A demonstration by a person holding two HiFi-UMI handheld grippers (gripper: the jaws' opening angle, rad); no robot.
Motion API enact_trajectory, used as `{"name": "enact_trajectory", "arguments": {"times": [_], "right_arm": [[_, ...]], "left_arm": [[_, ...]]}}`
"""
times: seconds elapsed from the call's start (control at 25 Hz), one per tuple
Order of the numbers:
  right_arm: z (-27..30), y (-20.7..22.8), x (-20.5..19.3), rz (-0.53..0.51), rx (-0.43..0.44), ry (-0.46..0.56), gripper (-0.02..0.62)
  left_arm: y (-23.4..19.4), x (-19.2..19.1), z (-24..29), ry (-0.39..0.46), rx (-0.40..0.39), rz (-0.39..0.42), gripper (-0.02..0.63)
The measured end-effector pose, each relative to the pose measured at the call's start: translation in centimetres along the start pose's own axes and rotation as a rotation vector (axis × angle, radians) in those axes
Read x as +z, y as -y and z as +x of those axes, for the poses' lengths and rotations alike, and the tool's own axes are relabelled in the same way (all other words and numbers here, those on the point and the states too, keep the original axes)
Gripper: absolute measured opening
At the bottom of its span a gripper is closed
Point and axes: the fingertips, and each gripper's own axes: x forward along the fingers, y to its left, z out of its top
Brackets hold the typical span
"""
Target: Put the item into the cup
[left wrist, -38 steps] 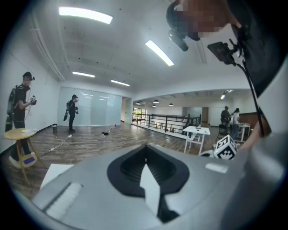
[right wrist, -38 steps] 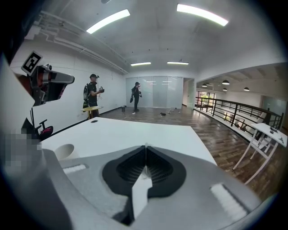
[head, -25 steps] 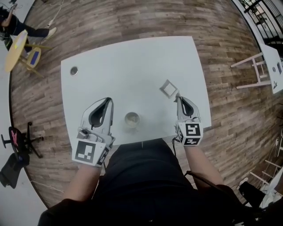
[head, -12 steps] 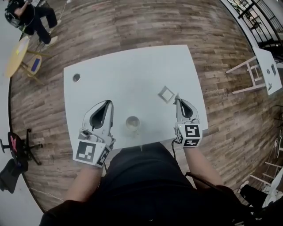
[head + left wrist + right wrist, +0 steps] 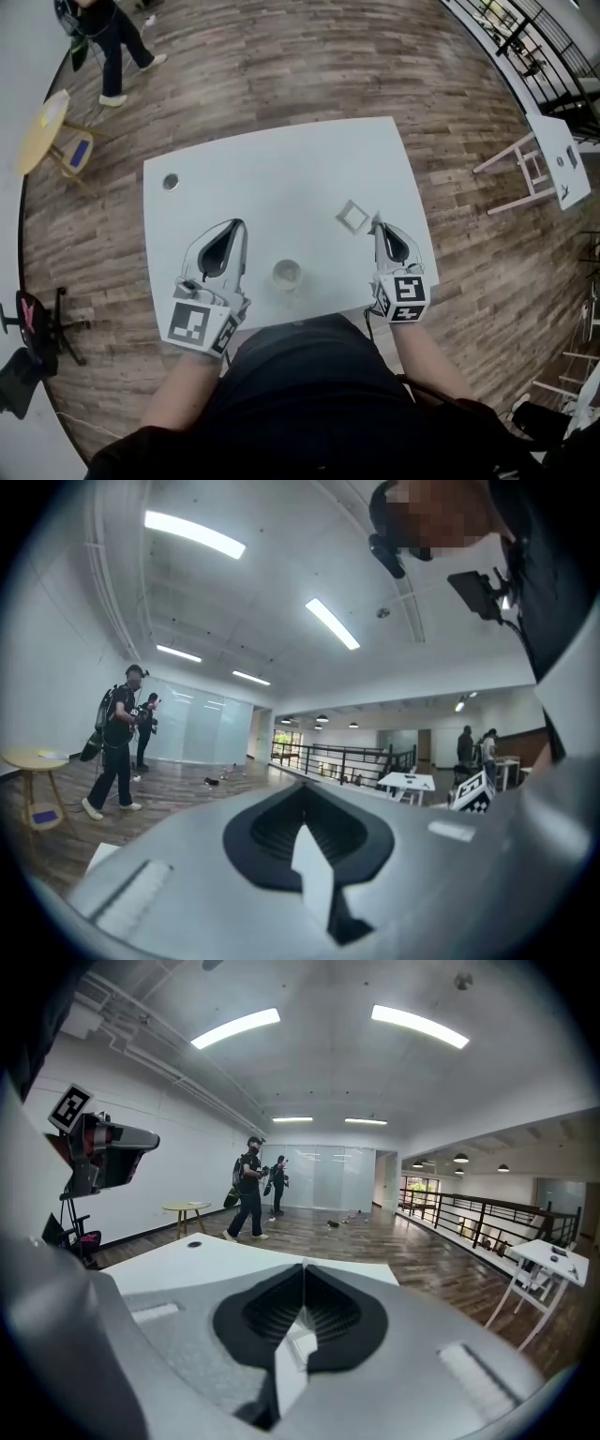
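Observation:
A small clear cup [image 5: 286,274] stands near the front edge of the white table [image 5: 272,178], between my two grippers. A flat white square item with a hollow middle [image 5: 353,216] lies on the table right of the cup. My right gripper [image 5: 376,223] is shut, its tip just right of the square item, with nothing seen between its jaws. The right gripper [image 5: 303,1265] shows closed jaws in its own view too. My left gripper [image 5: 239,226] is shut and empty, left of the cup. Its jaws [image 5: 302,787] point level across the room.
A round grommet [image 5: 170,182] sits in the table's far left corner. On the wooden floor stand a yellow round side table [image 5: 42,120] at the left, a white table [image 5: 551,155] at the right and a black chair base [image 5: 37,319]. People [image 5: 249,1199] walk far off.
The head view has tilted, so the table sits lower in the picture. Both grippers keep their places beside the cup and the square item. The person at the far left has walked rightwards.

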Motion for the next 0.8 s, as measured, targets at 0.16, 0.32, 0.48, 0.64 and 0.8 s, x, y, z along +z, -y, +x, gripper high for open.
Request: {"name": "enact_trajectory", "arguments": {"times": [0.16,0.32,0.48,0.64,0.8], "right_arm": [[-0.8,0.2,1.4,-0.014,-0.002,0.035,0.005],[-1.6,0.4,3.0,-0.028,0.000,0.072,0.005],[-1.9,0.4,3.8,-0.034,0.004,0.092,0.005],[-2.0,0.2,3.8,-0.036,0.016,0.093,0.005],[-1.9,-0.7,3.8,-0.038,0.039,0.093,0.005]], "left_arm": [[0.5,0.8,0.3,0.026,-0.016,0.011,-0.002],[0.7,1.2,0.1,0.040,-0.020,0.023,-0.002],[0.2,1.5,-0.4,0.047,-0.008,0.027,-0.002],[0.2,1.3,-0.8,0.040,0.002,0.027,-0.002],[-0.4,1.4,-1.3,0.046,0.025,0.031,-0.002]]}}
